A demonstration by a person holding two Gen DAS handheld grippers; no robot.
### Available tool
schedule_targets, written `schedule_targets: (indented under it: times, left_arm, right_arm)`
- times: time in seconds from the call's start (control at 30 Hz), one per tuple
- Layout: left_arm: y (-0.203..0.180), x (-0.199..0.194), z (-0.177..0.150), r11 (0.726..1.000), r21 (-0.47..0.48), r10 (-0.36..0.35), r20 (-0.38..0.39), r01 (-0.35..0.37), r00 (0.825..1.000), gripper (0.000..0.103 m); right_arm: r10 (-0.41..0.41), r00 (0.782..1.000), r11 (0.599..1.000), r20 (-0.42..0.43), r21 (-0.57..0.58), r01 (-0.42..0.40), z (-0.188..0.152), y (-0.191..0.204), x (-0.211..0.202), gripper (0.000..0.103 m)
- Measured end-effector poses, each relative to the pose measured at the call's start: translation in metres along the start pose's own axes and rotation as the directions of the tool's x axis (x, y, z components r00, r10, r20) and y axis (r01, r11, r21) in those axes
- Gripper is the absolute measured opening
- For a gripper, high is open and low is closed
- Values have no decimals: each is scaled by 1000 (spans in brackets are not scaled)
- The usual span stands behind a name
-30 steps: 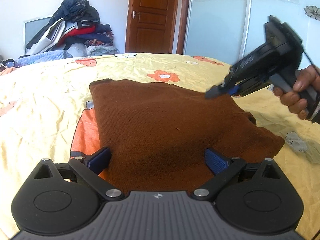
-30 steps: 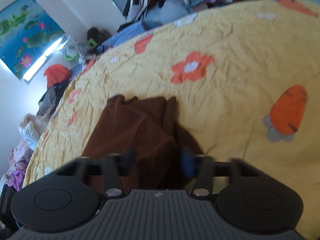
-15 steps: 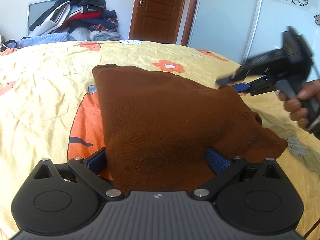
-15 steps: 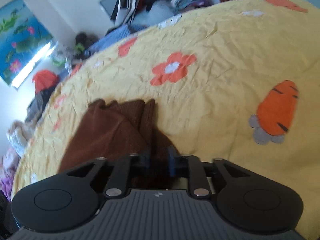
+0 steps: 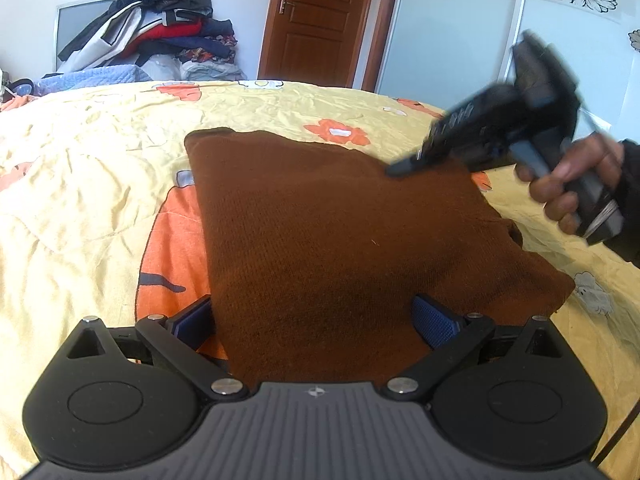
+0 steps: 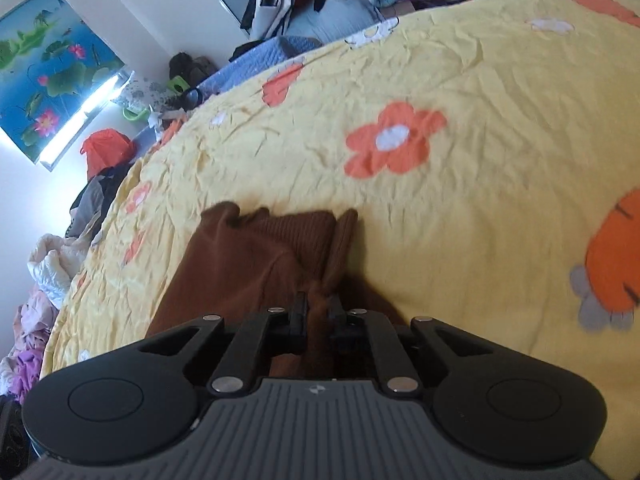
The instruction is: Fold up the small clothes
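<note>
- A bed under a yellow quilt [image 5: 100, 184] printed with orange flowers and carrots fills both views, stretching away ahead of the two pairs of tongs.
- A brown knitted garment [image 5: 332, 232] lies flat on the quilt straight ahead of the left tongs [image 5: 316, 320], its near edge running between their fingers.
- A pile of clothes [image 5: 160, 28] is heaped beyond the far edge of the bed, well past both tongs, with a wooden door [image 5: 316, 20] beside it.
- The left tongs stand wide, blue pads [image 5: 434, 320] on either side of the brown cloth, not pressing it.
- The right tongs [image 6: 318, 312], gripped by a hand [image 5: 572, 188] in a dark sleeve, are pinched narrow on a bunched fold of the garment, at its ribbed end.
- From the left tongs' view, the right tongs' tips meet the garment's far right edge.
</note>
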State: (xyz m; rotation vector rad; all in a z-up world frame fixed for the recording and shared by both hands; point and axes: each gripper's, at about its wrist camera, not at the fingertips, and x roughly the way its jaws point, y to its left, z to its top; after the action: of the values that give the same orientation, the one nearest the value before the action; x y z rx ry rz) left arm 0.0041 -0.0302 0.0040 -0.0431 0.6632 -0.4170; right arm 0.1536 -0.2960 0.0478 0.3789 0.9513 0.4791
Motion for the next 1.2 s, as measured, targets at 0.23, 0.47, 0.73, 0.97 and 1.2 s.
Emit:
schedule_targets:
  times: [0.23, 0.47, 0.73, 0.97, 1.2]
  left_arm:
    - [1, 0, 0, 1000, -4, -3, 1, 3, 1000, 103]
    - [9, -16, -4, 996, -88, -23, -3, 22, 1000, 103]
    - [27, -39, -11, 963, -260, -71, -1, 68, 997, 103]
    - [21, -40, -13, 973, -228, -36, -11, 33, 999, 103]
    - [23, -45, -15, 972, -231, -49, -11, 45, 999, 103]
  right_arm:
    - [4, 998, 996, 66, 87, -10, -27, -17, -19, 59]
    - [95, 983, 978, 156, 170, -121, -68, -18, -81, 84]
    - [150, 988, 979, 44, 136, -155, -101, 0, -82, 71]
    - [108, 993, 994, -51, 32, -106, -103, 19, -53, 35]
    - [136, 990, 988, -32, 76, -133, -99, -11, -55, 32]
